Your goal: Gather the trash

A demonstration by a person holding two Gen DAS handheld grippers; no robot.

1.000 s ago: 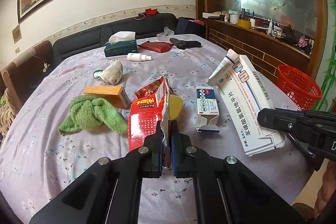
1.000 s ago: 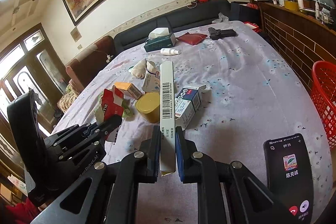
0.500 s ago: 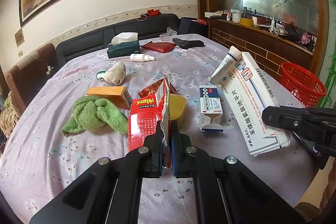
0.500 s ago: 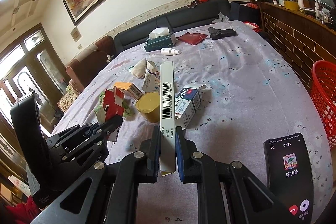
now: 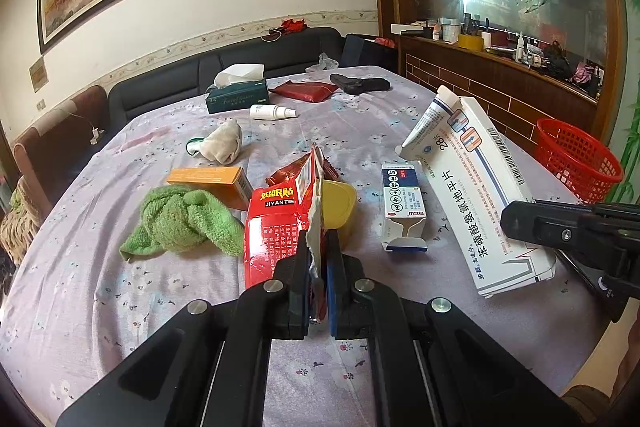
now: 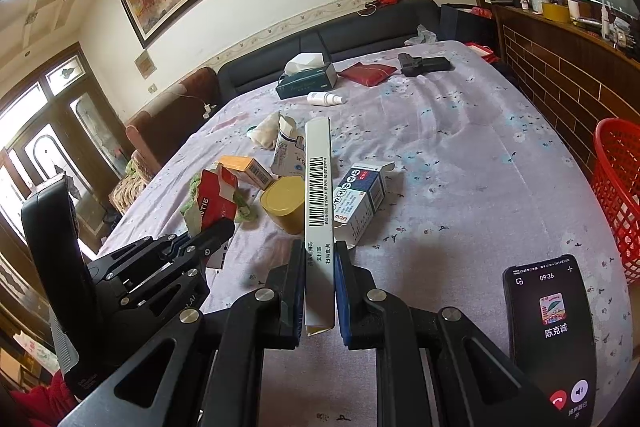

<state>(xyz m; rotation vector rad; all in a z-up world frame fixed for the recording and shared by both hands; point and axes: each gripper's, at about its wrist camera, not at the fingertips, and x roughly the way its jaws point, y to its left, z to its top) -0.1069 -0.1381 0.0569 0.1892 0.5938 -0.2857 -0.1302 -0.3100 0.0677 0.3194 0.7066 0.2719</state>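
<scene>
My left gripper (image 5: 319, 259) is shut on a torn red snack packet (image 5: 276, 223) and holds it above the purple tablecloth; the packet also shows in the right wrist view (image 6: 212, 203). My right gripper (image 6: 320, 267) is shut on a long white medicine box (image 6: 319, 195), held edge-up; it also shows in the left wrist view (image 5: 480, 195), with a white tube (image 5: 430, 119) beside its far end. A small blue-and-white box (image 5: 402, 203) and a yellow tub (image 5: 340, 203) lie on the table between the grippers. A red basket (image 5: 576, 155) stands off the table's right side.
A green cloth (image 5: 180, 223), an orange box (image 5: 208, 179), a crumpled beige wad (image 5: 224, 145), a tissue box (image 5: 236, 97), a spray bottle (image 5: 272, 112), a red pouch (image 5: 304, 91) and a black object (image 5: 360, 83) lie farther back. A phone (image 6: 552, 327) lies at the near right edge.
Both grippers keep their hold. The left wrist view has drifted slightly, so the table items sit a little more to the right; the right gripper has barely moved.
</scene>
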